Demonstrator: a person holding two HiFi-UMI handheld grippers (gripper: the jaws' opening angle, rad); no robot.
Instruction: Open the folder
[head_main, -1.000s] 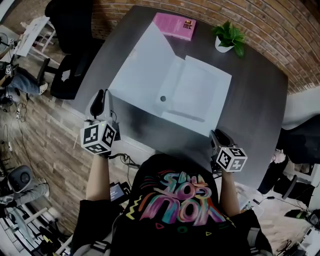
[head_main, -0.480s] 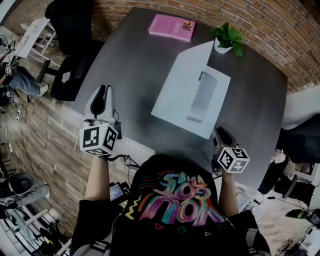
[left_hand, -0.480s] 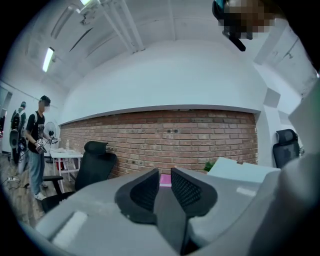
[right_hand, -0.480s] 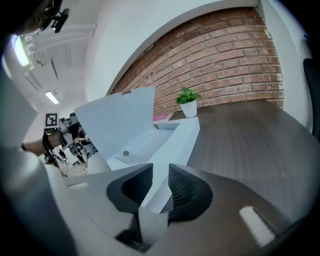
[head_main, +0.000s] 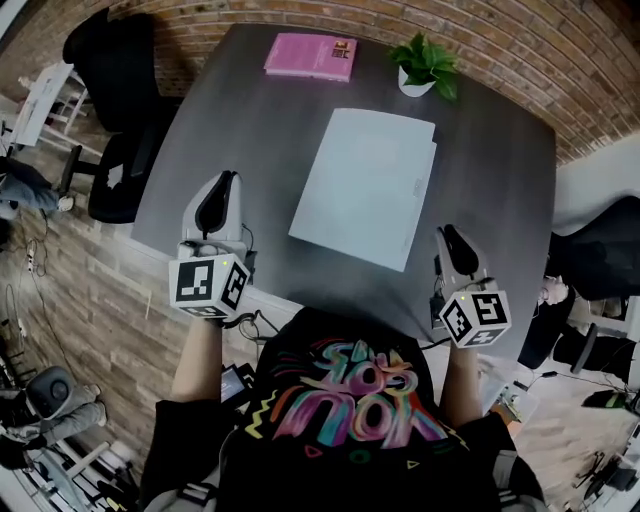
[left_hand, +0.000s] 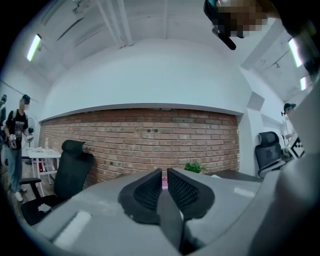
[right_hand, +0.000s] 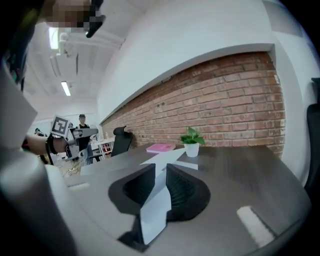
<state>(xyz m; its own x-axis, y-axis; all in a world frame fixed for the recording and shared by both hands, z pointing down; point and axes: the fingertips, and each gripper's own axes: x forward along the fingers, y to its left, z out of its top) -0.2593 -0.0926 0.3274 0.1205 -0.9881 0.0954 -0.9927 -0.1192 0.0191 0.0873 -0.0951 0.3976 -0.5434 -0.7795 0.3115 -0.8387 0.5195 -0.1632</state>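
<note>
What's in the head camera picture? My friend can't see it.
A closed white folder lies flat on a dark table, with a pink book and potted plant at the far edge. Left gripper and right gripper, both empty with jaws just closing, are held at the near edge.

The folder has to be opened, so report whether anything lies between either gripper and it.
Nothing visible does. Bare table separates the closed folder from the left gripper and right gripper; both have just been closing their jaws on nothing. The pink book and potted plant sit beyond the folder, at the far edge.
</note>
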